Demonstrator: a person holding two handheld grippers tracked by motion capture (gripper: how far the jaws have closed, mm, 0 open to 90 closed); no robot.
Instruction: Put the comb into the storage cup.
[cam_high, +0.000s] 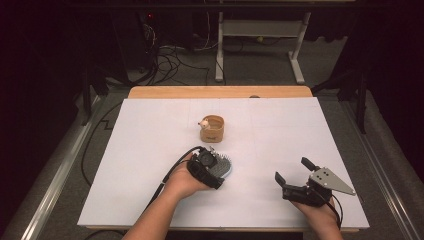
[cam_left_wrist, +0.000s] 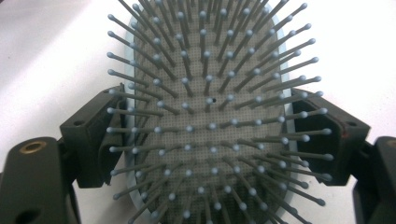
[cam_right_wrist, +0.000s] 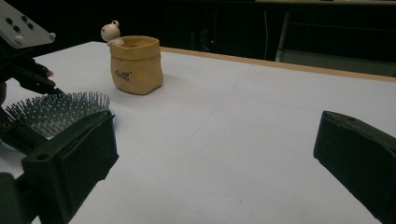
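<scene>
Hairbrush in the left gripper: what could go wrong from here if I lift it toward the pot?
The left gripper clamps the hairbrush across its rounded blue rim, so the pads may slip on that curve and the brush could tilt or drop. Its long bristles stick up past the jaws and could snag. The tan pot with the small figure on its rim looks light, so a nudge might tip it.

L gripper (cam_left_wrist: 205, 140) clamps hairbrush (cam_left_wrist: 210, 116) – bristles up.

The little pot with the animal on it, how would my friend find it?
Start at the big white table and look toward its far middle. Past the pale blue paddle hairbrush with grey bristles stands a small tan sack-shaped pot. It alone has a tiny cream animal head peeking over its rim.
</scene>
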